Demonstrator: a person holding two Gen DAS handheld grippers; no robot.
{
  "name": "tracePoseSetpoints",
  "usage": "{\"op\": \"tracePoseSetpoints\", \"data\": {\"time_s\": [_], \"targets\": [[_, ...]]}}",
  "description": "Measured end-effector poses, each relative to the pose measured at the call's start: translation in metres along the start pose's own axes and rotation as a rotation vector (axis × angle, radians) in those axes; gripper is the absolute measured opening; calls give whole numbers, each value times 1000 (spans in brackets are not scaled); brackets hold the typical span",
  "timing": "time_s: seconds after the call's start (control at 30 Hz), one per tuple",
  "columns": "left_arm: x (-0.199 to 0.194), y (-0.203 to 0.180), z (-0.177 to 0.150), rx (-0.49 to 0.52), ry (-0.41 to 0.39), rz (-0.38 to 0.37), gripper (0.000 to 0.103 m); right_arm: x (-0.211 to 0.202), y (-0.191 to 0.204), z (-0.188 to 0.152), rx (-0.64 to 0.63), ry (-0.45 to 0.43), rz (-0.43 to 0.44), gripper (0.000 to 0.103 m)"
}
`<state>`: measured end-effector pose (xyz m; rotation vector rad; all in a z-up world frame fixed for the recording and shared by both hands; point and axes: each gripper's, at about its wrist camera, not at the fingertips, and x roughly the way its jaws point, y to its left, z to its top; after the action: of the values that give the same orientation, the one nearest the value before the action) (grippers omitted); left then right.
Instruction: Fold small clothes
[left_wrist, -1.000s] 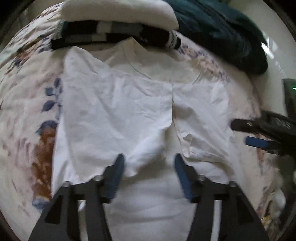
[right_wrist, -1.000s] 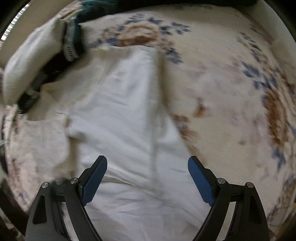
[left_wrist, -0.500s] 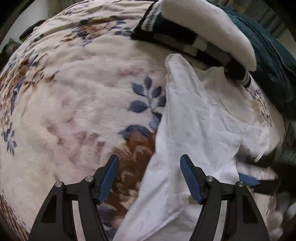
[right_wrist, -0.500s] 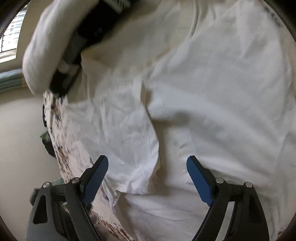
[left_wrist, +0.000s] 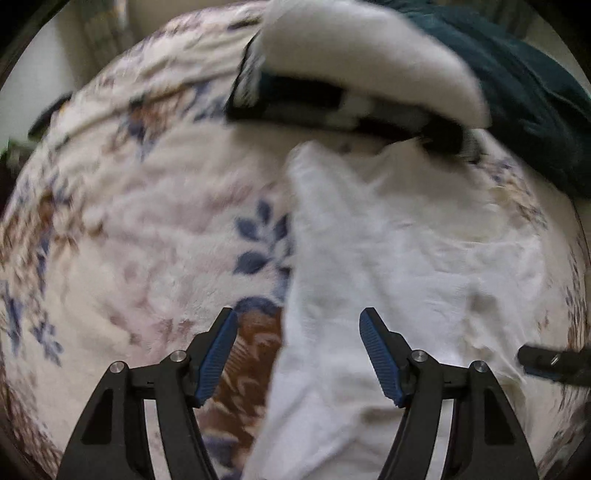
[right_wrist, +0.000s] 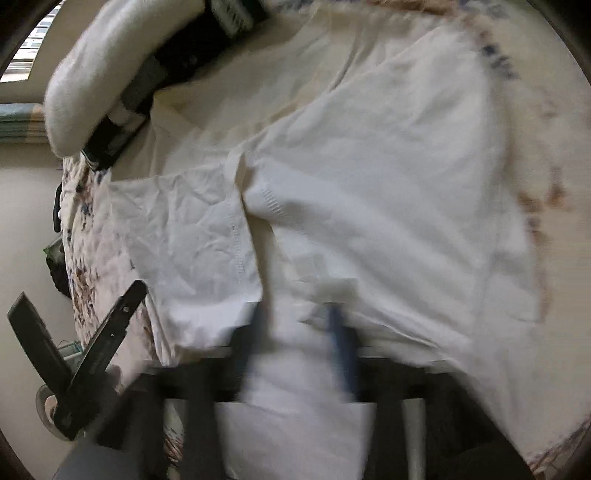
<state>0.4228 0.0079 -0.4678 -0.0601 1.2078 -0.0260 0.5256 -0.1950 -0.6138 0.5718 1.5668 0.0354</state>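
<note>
Compared with half a second earlier, both views had swung: the left wrist view showed more of the white T-shirt (left_wrist: 388, 258) to its right, and the right gripper's fingers, sharp before, were now a blur. Left to right in the left wrist view: the floral blanket (left_wrist: 147, 240) filled the left half; the left gripper (left_wrist: 295, 354) stood with jaws apart and nothing pinched, its left pad over a brown patch of the blanket, its right pad over the shirt, the garment's left edge running between them. The shirt lay spread on the blanket, both sides folded inward to meet near the middle. Beyond it sat a stack of folded clothes (left_wrist: 369, 66), white on top of black-and-white stripes, touching the shirt's collar end, with a dark teal garment (left_wrist: 524, 92) to the right. At the far right edge a dark tip of the other tool showed.

In the right wrist view the left gripper's fingers (right_wrist: 110, 332) crossed the lower left. The right gripper (right_wrist: 295, 332) was opening, white cloth between its pads; blur probably hid whether they pressed it.
</note>
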Motion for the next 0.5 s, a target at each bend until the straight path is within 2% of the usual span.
{"op": "tracePoseSetpoints", "data": {"time_s": [0.03, 0.07, 0.1, 0.2, 0.3, 0.4, 0.5], "targets": [[-9, -10, -2, 19, -8, 5, 83, -13, -6, -3, 8, -7, -2, 81], [-17, -20, -5, 34, -7, 9, 98, -28, -16, -6, 17, -9, -14, 84], [-24, -31, -9, 49, -6, 6, 101, -41, -25, -8, 24, -9, -29, 89], [-41, -62, -27, 85, -5, -6, 101, -77, -54, -12, 20, -11, -41, 91], [-51, -103, -49, 100, 18, 14, 101, -111, -95, -13, 13, -10, -38, 91], [-62, -145, -80, 70, 66, 9, 101, -137, -133, -10, -14, 8, -14, 91], [-71, -191, -121, 22, 137, 29, 101, -139, -153, -3, -67, 40, -4, 91]]}}
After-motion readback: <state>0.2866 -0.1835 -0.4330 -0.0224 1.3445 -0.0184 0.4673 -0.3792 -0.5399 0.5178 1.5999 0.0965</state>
